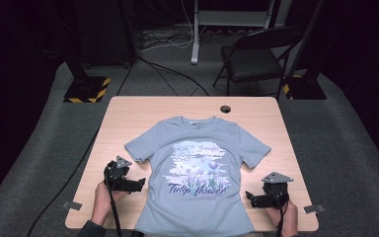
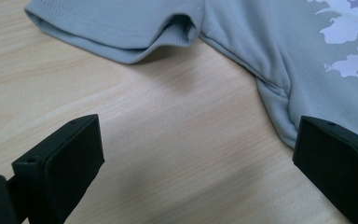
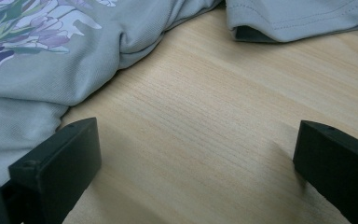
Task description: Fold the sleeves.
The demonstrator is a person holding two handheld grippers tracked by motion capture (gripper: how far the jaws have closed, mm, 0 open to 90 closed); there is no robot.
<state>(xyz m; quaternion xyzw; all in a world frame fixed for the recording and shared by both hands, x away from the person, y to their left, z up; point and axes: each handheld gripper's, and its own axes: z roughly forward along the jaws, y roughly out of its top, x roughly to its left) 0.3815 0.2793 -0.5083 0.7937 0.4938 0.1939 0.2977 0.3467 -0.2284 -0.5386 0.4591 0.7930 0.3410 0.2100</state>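
Note:
A light blue T-shirt (image 1: 197, 163) with a tulip print lies flat, front up, on the wooden table (image 1: 128, 113), collar toward the far edge and hem over the near edge. My left gripper (image 1: 139, 184) rests on the table beside the shirt's left side, below its sleeve (image 2: 116, 32), jaws open with bare wood between them. The right gripper (image 1: 250, 197) sits by the shirt's right side, open too, with nothing in it. In the right gripper view the shirt body (image 3: 42, 65) lies just past the left jaw and the other sleeve (image 3: 298, 18) is farther off.
A round cable hole (image 1: 225, 108) is in the table near the far edge. Behind the table stand a black folding chair (image 1: 256, 57), stand bases with yellow-black tape (image 1: 86, 89) and cables on the floor. Small grey tabs (image 1: 72, 205) stick out at the table's near corners.

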